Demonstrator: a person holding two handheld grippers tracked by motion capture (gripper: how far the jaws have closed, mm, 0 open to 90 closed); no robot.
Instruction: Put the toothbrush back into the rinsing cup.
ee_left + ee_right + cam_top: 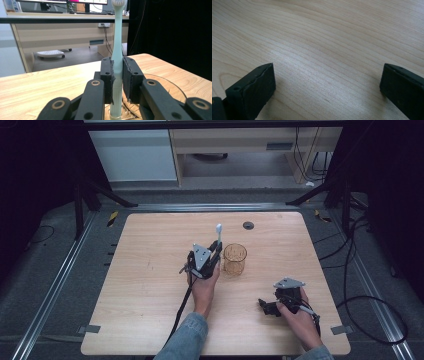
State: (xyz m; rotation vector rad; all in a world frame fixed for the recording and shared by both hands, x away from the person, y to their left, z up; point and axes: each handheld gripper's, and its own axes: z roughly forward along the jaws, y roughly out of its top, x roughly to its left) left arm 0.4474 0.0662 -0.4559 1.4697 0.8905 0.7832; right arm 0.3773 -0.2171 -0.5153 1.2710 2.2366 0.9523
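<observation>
Pale wood-grain table (150, 285) | left tongs (117, 72) mid-table, clenched on upright pale-green toothbrush (117, 50), bristles up | amber ribbed glass cup (235, 258) just beside | right tongs (327, 82) spread wide, low near front edge

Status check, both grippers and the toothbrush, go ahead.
Left gripper shut on toothbrush, upright beside amber cup. Right gripper open, empty, low over table. Nothing in the way.

A lab: black-curtained wooden table (150, 285), floor rails (55, 285), trailing cables (350, 285), monitors (62, 2) behind
</observation>
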